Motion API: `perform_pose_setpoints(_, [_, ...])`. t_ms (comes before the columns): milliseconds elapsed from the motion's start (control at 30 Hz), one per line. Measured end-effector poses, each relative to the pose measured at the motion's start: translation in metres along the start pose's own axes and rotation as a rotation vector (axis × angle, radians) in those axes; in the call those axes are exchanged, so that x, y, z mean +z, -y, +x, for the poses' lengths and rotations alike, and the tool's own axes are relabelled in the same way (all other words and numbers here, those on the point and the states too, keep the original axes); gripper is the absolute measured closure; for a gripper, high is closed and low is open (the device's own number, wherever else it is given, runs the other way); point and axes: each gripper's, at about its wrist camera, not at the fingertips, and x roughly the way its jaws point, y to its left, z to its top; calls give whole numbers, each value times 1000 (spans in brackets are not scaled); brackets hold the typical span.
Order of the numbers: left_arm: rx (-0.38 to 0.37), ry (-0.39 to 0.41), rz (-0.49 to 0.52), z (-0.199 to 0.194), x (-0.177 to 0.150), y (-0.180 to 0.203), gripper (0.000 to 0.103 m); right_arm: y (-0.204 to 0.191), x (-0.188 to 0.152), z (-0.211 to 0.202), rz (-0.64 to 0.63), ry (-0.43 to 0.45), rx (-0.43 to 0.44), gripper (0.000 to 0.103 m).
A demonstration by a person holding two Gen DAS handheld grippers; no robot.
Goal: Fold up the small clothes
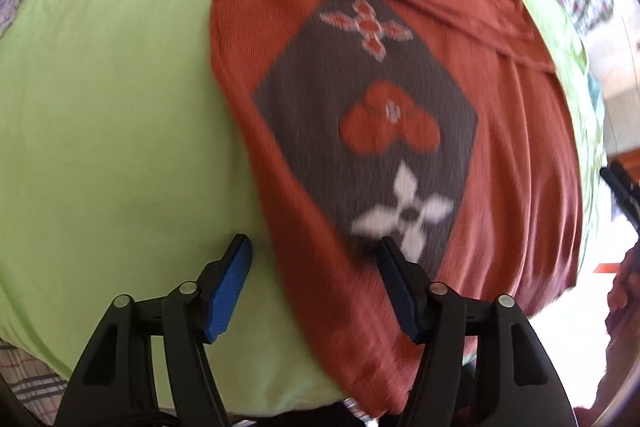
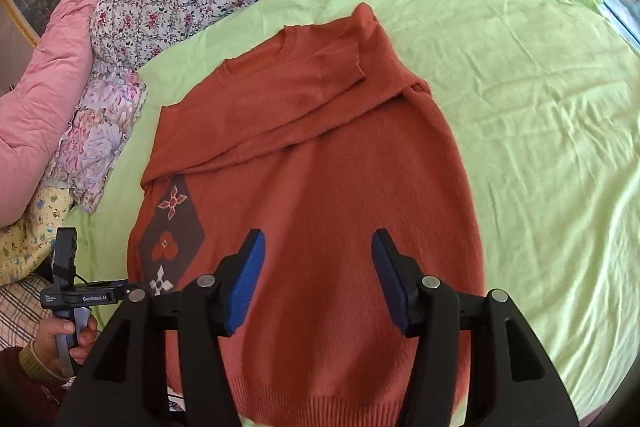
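The orange sweater (image 2: 320, 163) lies flat on the green sheet (image 2: 540, 131), its long axis running from the ribbed hem nearest the person up to the collar, with both sleeves already crossed over the chest. The right gripper (image 2: 318, 281) hangs over the lower middle, jaws apart and empty. The left gripper (image 1: 316, 281), also spread and holding nothing, straddles the sweater's patterned side edge, so it looks nearer to the next fold.

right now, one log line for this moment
sweater: flat on green sheet, sleeves folded in | left gripper: open | right gripper: open, empty
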Motion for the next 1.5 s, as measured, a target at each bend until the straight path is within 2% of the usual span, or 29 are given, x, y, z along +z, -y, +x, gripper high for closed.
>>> perform_pose_setpoints(100, [-4, -11, 40, -6, -23, -8, 52, 10, -15, -12, 9, -3, -29, 46])
perform_pose_setpoints(233, [-47, -29, 42, -13, -49, -27, 51, 32, -33, -29, 45, 0, -75, 43])
perform_pose_setpoints(333, [-85, -39, 23, -17, -56, -30, 45, 49, -44, -37, 83, -3, -107, 43])
perform_pose_setpoints(400, [-126, -51, -3, -16, -54, -26, 30, 58, -50, -42, 105, -2, -118, 43])
perform_pose_setpoints(500, [-156, -74, -34, -10, -44, -15, 24, 63, -53, -43, 113, -8, -126, 42])
perform_pose_setpoints(600, [-132, -98, -20, 0, -35, 2, 25, 63, -57, -36, 106, -30, -119, 42])
perform_pose_setpoints(667, [-53, -109, 42, 7, -35, 17, 29, 62, -60, -31, 99, -51, -116, 42])
perform_pose_setpoints(733, [-6, -89, 105, 5, -39, 24, 44, 61, -64, -27, 90, -71, -115, 42])
perform_pose_setpoints(800, [22, -76, 151, 1, -47, 20, 76, 64, -68, -27, 94, -82, -113, 42])
perform_pose_setpoints(867, [-32, -76, 132, -5, -52, 3, 89, 69, -73, -28, 109, -92, -108, 42])
perform_pose_setpoints(967, [-116, -82, 82, -11, -59, -22, 89, 77, -79, -26, 124, -112, -86, 42])
perform_pose_setpoints(1033, [-152, -90, 55, -11, -60, -29, 88, 81, -83, -21, 121, -143, -68, 42])
perform_pose_setpoints(1067, [-164, -92, 45, -9, -62, -31, 84, 82, -85, -18, 122, -160, -61, 42])
perform_pose_setpoints(1100, [-182, -96, 35, -9, -63, -30, 71, 83, -88, -15, 120, -176, -56, 43])
perform_pose_setpoints(1133, [-211, -103, 25, -9, -62, -28, 64, 83, -89, -15, 112, -175, -54, 42])
perform_pose_setpoints(1167, [-226, -107, 22, -7, -61, -27, 49, 81, -89, -15, 101, -171, -53, 42])
perform_pose_setpoints(1200, [-235, -108, 20, -5, -59, -22, 39, 80, -90, -14, 90, -175, -48, 42])
perform_pose_setpoints(1267, [-197, -102, 56, -2, -60, -7, 36, 77, -89, -12, 67, -187, -43, 42])
perform_pose_setpoints(1300, [-157, -97, 106, 0, -62, 2, 36, 76, -90, -10, 55, -192, -37, 43])
perform_pose_setpoints(1367, [-109, -77, 175, 7, -64, 24, 38, 76, -91, -8, 43, -191, -36, 46])
perform_pose_setpoints(1400, [-82, -66, 217, 7, -68, 29, 45, 79, -92, -8, 49, -182, -38, 54])
perform_pose_setpoints(1433, [-59, -56, 247, 6, -70, 33, 50, 81, -91, -9, 56, -179, -44, 70])
perform_pose_setpoints(1467, [-49, -50, 261, 6, -71, 34, 61, 84, -91, -10, 68, -175, -52, 82])
perform_pose_setpoints(1500, [-48, -41, 272, 3, -72, 31, 79, 88, -92, -10, 88, -178, -43, 96])
